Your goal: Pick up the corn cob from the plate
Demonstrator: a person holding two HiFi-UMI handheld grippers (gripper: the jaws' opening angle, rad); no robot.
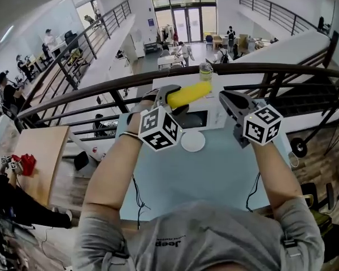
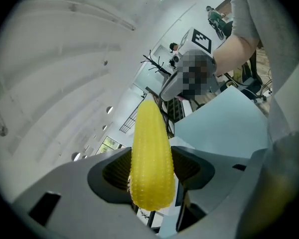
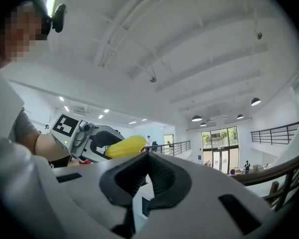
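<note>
The white plate (image 1: 192, 141) on the blue table (image 1: 214, 174) carries no load; beyond it a clear jar (image 1: 205, 71) holds something yellowish that I cannot identify. The corn (image 2: 150, 153) is a plump yellow cob with fine rows of kernels, tapering to a blunt tip. It is lifted clear of the plate, clamped in the left gripper (image 2: 152, 171) - both pads press its thick end and the tip juts out past them. The right gripper (image 3: 147, 158) is raised beside it, on the plate's other side, its jaws closed together with nothing between.
</note>
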